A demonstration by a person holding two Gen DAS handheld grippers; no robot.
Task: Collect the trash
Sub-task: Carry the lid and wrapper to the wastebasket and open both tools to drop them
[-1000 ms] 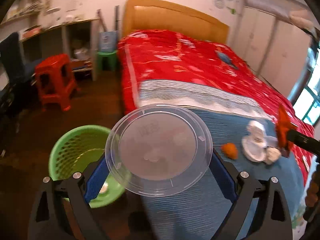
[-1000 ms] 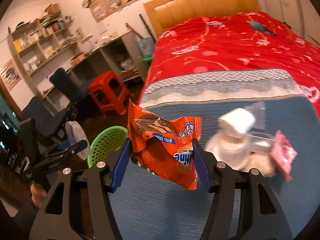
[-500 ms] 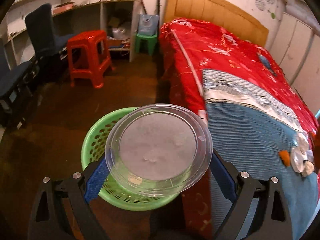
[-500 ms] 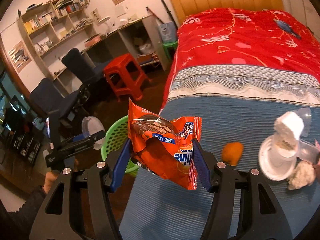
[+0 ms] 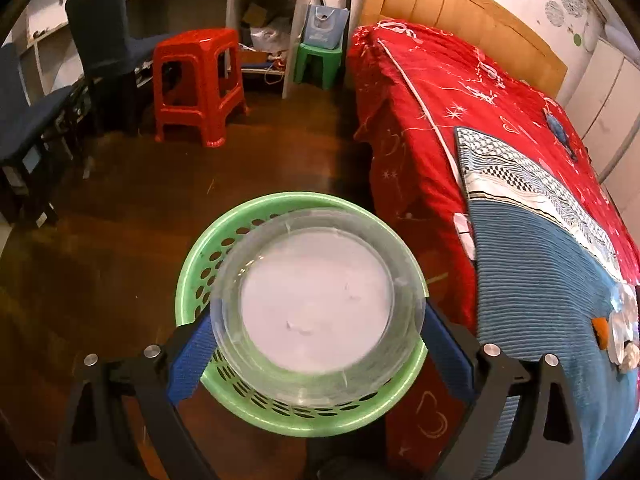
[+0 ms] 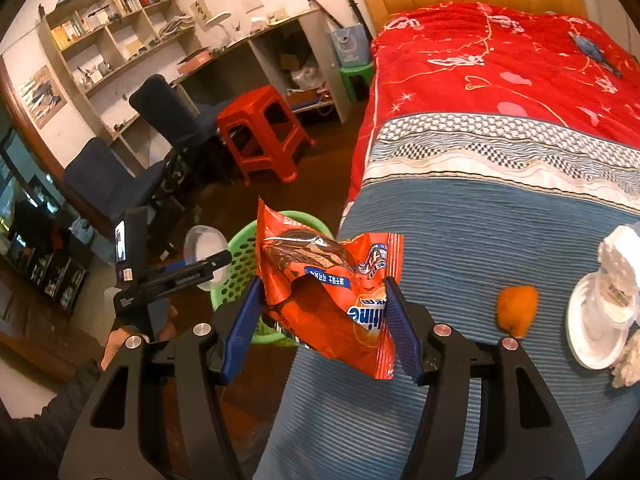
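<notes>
1. Left tool [image 5: 318, 328]: its jaws are opening. The clear plastic bowl [image 5: 316, 304] sits between the blue pads [image 5: 188, 354], directly above the green basket [image 5: 200, 280]; whether the pads still press on its rim cannot be told.
2. Bowl orientation: round, with no long axis. Its flat, frosted base faces the left wrist camera and its mouth faces down toward the basket. The wall is thin, transparent and glossy.
3. Basket: one, round, green plastic, with rows of oval holes in its wall. It stands on the dark wooden floor [image 5: 120, 240] beside the bed [image 5: 540, 280].
4. Right tool [image 6: 324, 314]: pinching one orange snack wrapper [image 6: 332, 308] between its blue pads. The wrapper is crinkled glossy foil, torn open. Its long axis runs roughly upright, tilted slightly, and the printed lettering reads upside down. It hangs over the bed's edge, near the basket.
5. Bed surface: blue ribbed blanket below, red patterned quilt beyond.
6. Items lying on the blanket: one orange lump [image 6: 516, 310], one white round lid [image 6: 598, 328], and crumpled white paper [image 6: 618, 254] just above it.
</notes>
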